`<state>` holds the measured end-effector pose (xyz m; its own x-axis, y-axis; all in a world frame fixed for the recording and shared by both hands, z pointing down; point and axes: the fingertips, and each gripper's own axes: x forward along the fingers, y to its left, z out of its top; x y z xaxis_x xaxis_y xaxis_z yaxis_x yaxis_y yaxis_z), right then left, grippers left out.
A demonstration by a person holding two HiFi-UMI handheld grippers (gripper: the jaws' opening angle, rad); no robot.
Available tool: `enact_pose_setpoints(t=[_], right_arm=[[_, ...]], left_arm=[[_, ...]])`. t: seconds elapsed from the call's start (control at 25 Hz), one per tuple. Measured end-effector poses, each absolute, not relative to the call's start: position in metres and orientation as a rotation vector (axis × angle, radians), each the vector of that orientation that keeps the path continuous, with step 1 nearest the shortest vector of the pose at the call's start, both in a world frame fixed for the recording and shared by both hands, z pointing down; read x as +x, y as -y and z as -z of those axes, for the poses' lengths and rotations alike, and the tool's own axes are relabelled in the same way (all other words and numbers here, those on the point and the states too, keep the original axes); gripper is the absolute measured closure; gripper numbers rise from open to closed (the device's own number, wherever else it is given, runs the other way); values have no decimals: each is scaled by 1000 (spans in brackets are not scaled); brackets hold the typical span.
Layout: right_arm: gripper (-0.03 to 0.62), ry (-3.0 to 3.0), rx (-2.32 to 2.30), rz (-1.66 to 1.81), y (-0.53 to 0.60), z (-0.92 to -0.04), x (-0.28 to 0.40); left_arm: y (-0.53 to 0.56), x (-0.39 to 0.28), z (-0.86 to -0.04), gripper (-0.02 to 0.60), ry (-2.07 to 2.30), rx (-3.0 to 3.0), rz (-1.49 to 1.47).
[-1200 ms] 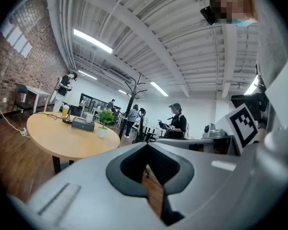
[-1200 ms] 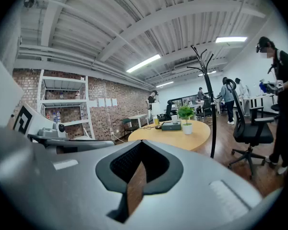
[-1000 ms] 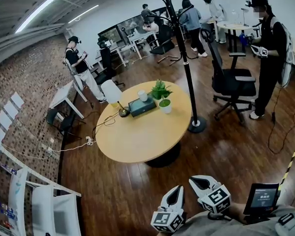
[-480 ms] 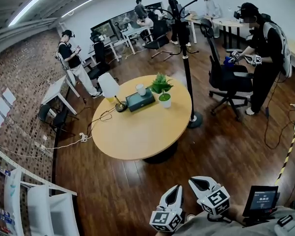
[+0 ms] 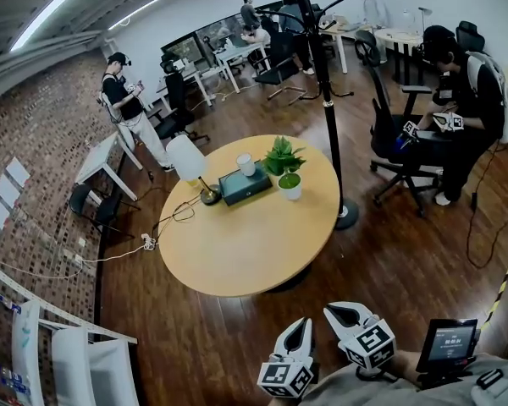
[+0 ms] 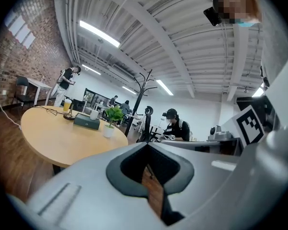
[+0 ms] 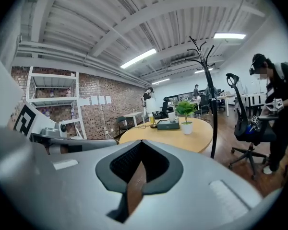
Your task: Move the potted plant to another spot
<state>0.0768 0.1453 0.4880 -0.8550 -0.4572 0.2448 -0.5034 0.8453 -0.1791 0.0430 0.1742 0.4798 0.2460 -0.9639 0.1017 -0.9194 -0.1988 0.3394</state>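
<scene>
Since the earlier frame the person in black (image 5: 466, 112) at the right edge has dropped from standing to bending low over the black office chair (image 5: 398, 138), and the round light-wood table (image 5: 245, 244) sits slightly lower and further right in the head view. The green potted plant in its small white pot (image 5: 288, 174) stands on the table's far right part, just right of the dark teal tissue box (image 5: 245, 184) and white cup (image 5: 246, 165).

At the bottom edge, the left gripper (image 5: 305, 324) and right gripper (image 5: 334, 309) have their jaws together on nothing, well short of the table. Their cubes carry black-and-white square markers. The text on the small dark screen (image 5: 447, 343) at lower right is too small to read.
</scene>
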Motion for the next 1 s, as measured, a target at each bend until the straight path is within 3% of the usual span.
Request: enact_pose_setpoints(t=[0.56,1.0], right_arm=[[589,2879,630,-361,36,-485,71],[589,2844,639,-382,77,-484,23]], left_arm=[[1,38,-473,580,1854,2127,155],[42,-14,-467,580,1838,2111,148]])
